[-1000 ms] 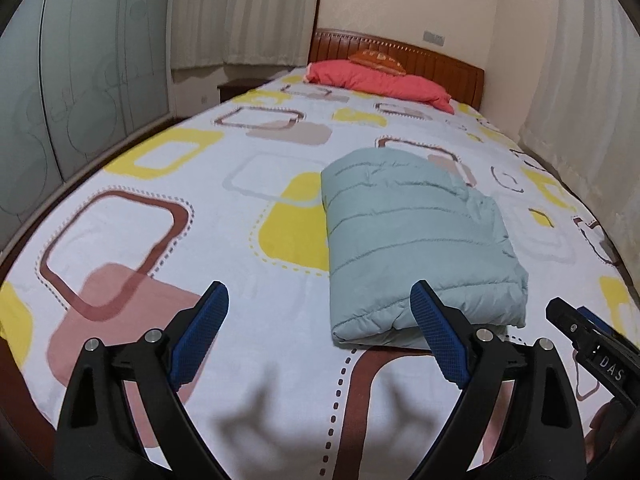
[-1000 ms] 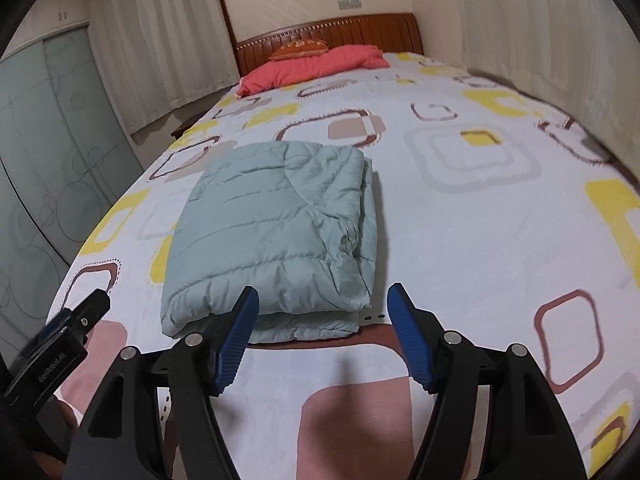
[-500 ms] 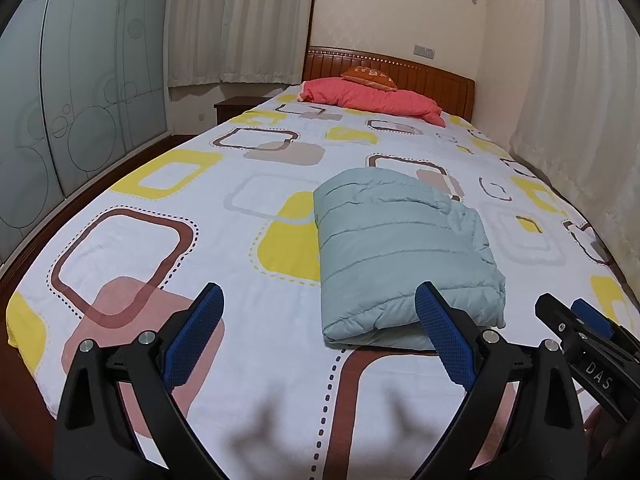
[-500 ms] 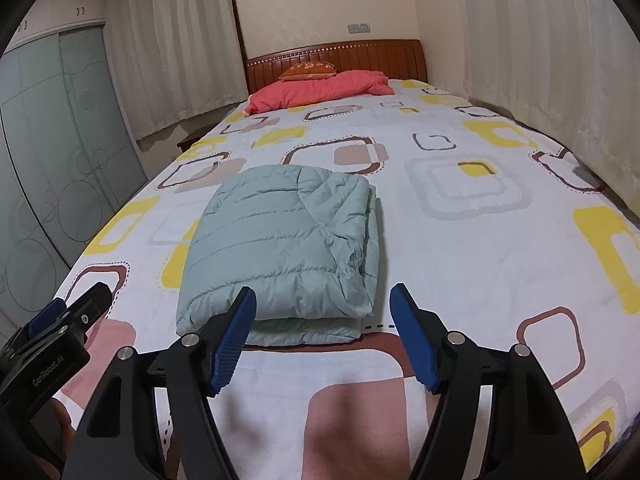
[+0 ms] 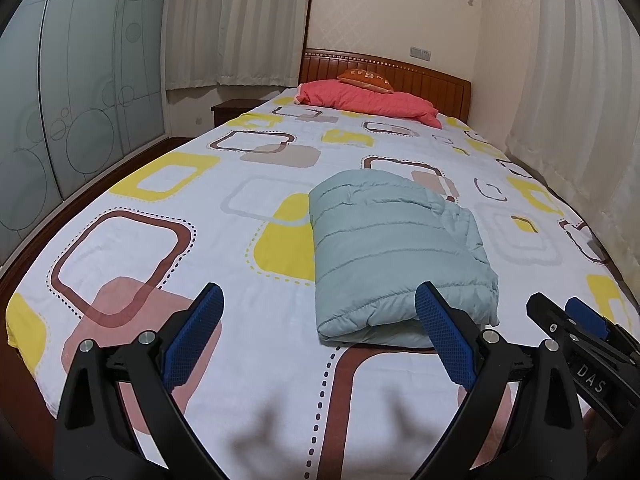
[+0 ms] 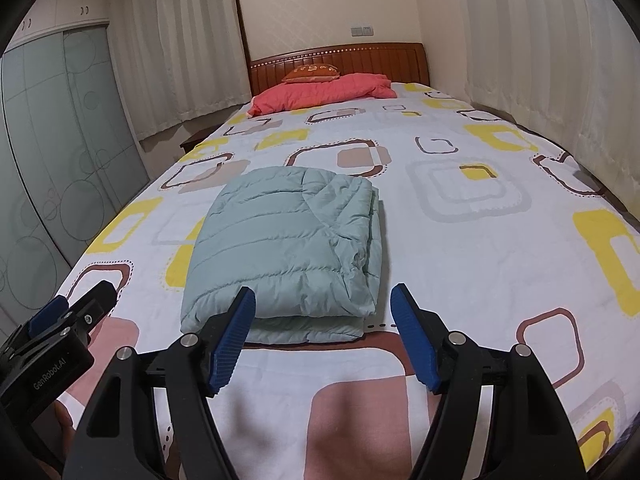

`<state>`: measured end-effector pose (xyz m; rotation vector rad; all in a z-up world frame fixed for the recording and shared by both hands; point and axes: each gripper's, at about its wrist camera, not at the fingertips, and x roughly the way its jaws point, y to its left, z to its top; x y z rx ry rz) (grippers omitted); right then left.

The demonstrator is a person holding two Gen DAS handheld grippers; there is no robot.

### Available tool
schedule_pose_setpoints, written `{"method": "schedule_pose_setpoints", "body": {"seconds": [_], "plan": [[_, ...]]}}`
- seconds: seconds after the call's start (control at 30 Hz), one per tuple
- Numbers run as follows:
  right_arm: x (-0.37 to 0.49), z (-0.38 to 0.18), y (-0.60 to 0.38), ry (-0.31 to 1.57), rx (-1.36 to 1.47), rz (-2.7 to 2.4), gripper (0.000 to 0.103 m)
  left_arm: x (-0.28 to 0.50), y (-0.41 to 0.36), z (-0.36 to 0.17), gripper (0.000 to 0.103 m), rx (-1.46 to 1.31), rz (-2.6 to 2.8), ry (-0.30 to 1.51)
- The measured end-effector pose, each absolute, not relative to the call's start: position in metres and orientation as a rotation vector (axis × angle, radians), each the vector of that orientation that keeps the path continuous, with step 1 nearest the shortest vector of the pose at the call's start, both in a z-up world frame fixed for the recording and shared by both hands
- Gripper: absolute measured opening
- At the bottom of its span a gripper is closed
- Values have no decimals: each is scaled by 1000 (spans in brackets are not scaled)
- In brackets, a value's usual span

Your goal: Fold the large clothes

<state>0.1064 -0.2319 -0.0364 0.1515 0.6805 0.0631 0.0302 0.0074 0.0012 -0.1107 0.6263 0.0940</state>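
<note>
A home bedroom: a large bed (image 5: 168, 216) under a white sheet printed with yellow, brown and pink squares fills the view, its wooden headboard (image 5: 420, 76) at 12 o'clock with a red pillow (image 5: 368, 100) against it. Pale curtains (image 5: 236, 24) hang at 11 and 3 o'clock. Frosted sliding wardrobe doors (image 5: 60, 100) stand at 9 o'clock, with a dark nightstand (image 5: 232, 110) beside the bed.

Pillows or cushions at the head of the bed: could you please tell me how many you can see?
2: a long pink pillow lying across the bed in front of the headboard, and a small orange cushion resting on top of it. Others may lie hidden behind them.
</note>
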Motion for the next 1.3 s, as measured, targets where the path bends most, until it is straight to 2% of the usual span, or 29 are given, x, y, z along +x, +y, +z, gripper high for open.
{"method": "schedule_pose_setpoints", "body": {"seconds": [1.3], "plan": [[106,-36,-227,682,145,71,70,30,-2,0,96,-114,87,630]]}}
